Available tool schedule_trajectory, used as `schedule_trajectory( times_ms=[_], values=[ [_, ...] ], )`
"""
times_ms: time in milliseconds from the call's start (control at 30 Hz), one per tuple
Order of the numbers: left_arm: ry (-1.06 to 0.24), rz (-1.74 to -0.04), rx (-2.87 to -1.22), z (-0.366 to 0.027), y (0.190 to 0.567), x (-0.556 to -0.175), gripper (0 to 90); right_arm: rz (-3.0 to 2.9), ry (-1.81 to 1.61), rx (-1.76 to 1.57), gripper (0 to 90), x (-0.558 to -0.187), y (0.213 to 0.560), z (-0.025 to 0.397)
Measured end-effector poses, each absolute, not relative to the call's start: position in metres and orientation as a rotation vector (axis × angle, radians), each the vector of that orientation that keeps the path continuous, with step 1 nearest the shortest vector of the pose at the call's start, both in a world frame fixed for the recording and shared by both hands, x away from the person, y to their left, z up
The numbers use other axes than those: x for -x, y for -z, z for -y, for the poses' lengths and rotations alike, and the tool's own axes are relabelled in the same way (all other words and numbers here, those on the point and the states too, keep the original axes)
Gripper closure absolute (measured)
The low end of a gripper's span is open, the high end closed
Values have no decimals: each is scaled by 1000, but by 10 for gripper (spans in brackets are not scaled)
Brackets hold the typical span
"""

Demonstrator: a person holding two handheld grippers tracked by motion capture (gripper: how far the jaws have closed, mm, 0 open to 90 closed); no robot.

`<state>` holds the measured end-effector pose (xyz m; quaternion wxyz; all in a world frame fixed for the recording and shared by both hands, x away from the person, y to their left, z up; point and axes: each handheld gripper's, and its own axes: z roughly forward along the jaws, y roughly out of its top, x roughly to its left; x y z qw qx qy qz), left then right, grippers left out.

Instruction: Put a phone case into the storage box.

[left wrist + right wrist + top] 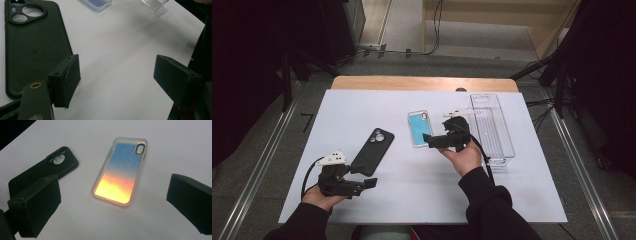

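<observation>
two phone cases (373, 151) (419, 128), one clear tray (491, 130); both grippers' (371, 183) (428, 139) jaws gape empty.

High overhead view, two close gripper views (shared: black phone case (372, 151)).

Left gripper (371, 183) low near the person, jaws spread (nothing between), right gripper (428, 140) raised, gaping

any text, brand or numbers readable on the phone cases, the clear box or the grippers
None can be read.
Black phone case: plain back, no logo visible.
Iridescent phone case: colour fade only, no print.
Clear plastic box: no label visible.
Left gripper and right gripper: no markings on the fingers.
</observation>
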<state>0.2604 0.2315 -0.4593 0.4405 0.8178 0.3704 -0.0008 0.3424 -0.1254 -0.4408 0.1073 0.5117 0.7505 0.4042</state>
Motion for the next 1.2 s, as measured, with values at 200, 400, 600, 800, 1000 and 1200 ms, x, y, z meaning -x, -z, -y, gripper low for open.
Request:
schedule_trajectory(
  times_ms=[200, 400, 600, 800, 1000, 1200],
  values=[
    [3, -926, -2028, -232, 460, -261, 215, -2183, -1165, -1512, 0, -350, 444, 116],
    [9, -923, -2028, -232, 459, -261, 215, -2158, -1117, -1549, 0, -363, 450, 105],
    [1, -925, -2033, -232, 459, -260, 215, -2141, -1112, -1548, 0, -373, 450, 96],
    [0, -925, -2032, -232, 459, -261, 215, -2125, -1099, -1556, 0, -385, 451, 88],
    [-2, -926, -2039, -231, 459, -261, 215, -2103, -1101, -1594, 0, -393, 461, 82],
    [2, -927, -2033, -231, 459, -261, 215, -2091, -1077, -1599, 0, -401, 465, 71]
  ],
)
